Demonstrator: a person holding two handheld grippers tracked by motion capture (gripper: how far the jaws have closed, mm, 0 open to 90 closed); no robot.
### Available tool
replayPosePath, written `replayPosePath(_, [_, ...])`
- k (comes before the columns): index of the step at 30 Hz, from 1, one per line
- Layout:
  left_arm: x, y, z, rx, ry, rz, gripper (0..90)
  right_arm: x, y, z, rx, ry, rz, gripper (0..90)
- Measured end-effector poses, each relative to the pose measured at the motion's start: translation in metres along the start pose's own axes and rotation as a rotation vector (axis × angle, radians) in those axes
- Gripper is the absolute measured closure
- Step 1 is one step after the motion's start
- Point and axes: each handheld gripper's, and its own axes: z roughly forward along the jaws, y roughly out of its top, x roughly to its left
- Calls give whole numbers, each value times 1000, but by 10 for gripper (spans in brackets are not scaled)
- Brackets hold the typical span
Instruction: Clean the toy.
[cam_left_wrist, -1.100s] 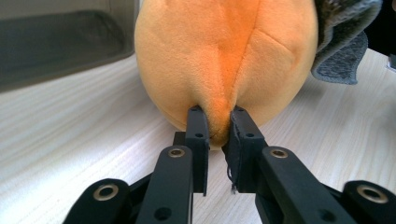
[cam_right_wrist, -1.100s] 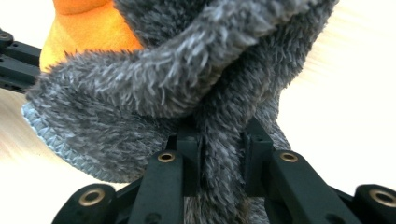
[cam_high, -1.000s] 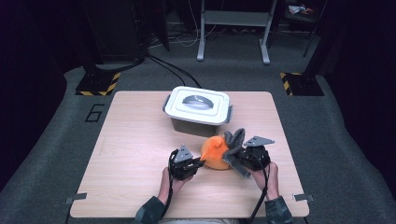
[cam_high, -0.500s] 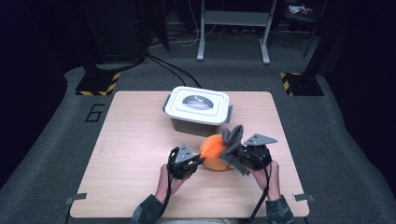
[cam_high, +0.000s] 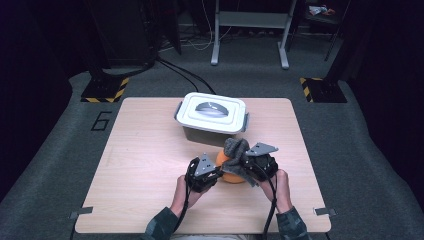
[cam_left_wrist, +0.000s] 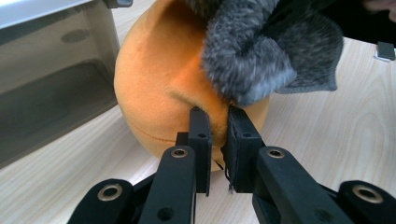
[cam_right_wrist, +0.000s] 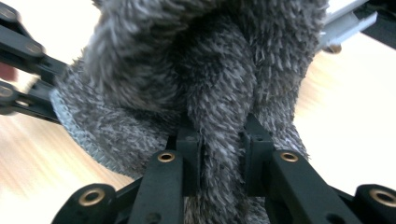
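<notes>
An orange round plush (cam_high: 232, 176) lies on the wooden table (cam_high: 150, 165), in front of the lidded box. A grey fuzzy cloth (cam_high: 236, 149) is draped over its top and right side. My left gripper (cam_high: 218, 172) comes in from the left. In the left gripper view it (cam_left_wrist: 218, 122) is shut on a pinch of the orange plush (cam_left_wrist: 159, 84), just under the grey cloth (cam_left_wrist: 261, 51). From the right, my right gripper (cam_high: 248, 167) holds the cloth. In the right gripper view it (cam_right_wrist: 219, 135) is shut on a thick fold of the grey cloth (cam_right_wrist: 210, 70).
A white lidded plastic box (cam_high: 212, 115) with side latches stands behind the plush at the table's middle; its wall (cam_left_wrist: 51, 84) is close on the left in the left gripper view. Bare wood lies left and right of the hands. Dark floor, cables and stands surround the table.
My right gripper has risen a little with the grey cloth, which now sits further left over the orange plush. The left gripper has kept its place.
</notes>
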Motion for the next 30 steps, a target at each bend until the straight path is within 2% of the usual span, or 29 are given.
replayPosePath(3, [0, -1, 1, 2, -4, 0, 819, -2, -4, 3, 30, -7, -9, 748])
replayPosePath(5, [1, -3, 1, -2, -8, -8, 820, -2, -7, 4, 53, -12, 7, 750])
replayPosePath(6, [1, -3, 1, -2, -8, -8, 820, -4, -8, 5, 56, -10, -6, 751])
replayPosePath(12, [1, -5, 0, -11, -27, -22, 820, -14, -21, 8, 108, -29, 22, 752])
replayPosePath(14, [0, -4, 1, -22, -25, -9, 820, -18, -25, 7, 110, -19, 41, 751])
replayPosePath(17, [0, -3, 0, -20, -35, -1, 821, -22, -25, 0, 76, 1, 70, 748])
replayPosePath(20, [0, -4, 0, -18, -34, 0, 821, -21, -22, -6, 47, 1, 76, 748])
replayPosePath(21, [0, -4, 0, -18, -37, 0, 821, -19, -17, -13, 10, 12, 48, 748])
replayPosePath(25, [-1, -3, 1, -18, -37, -1, 821, -7, -3, -23, -46, 21, 5, 746])
replayPosePath(26, [-1, -3, 1, -18, -37, -1, 821, -2, 1, -24, -58, 25, -20, 745])
replayPosePath(29, [-1, -4, 0, -15, -40, -6, 821, 4, 6, -23, -52, 36, -40, 744])
replayPosePath(30, [0, -4, 0, -9, -40, -4, 821, 8, 8, -19, -32, 29, -65, 744])
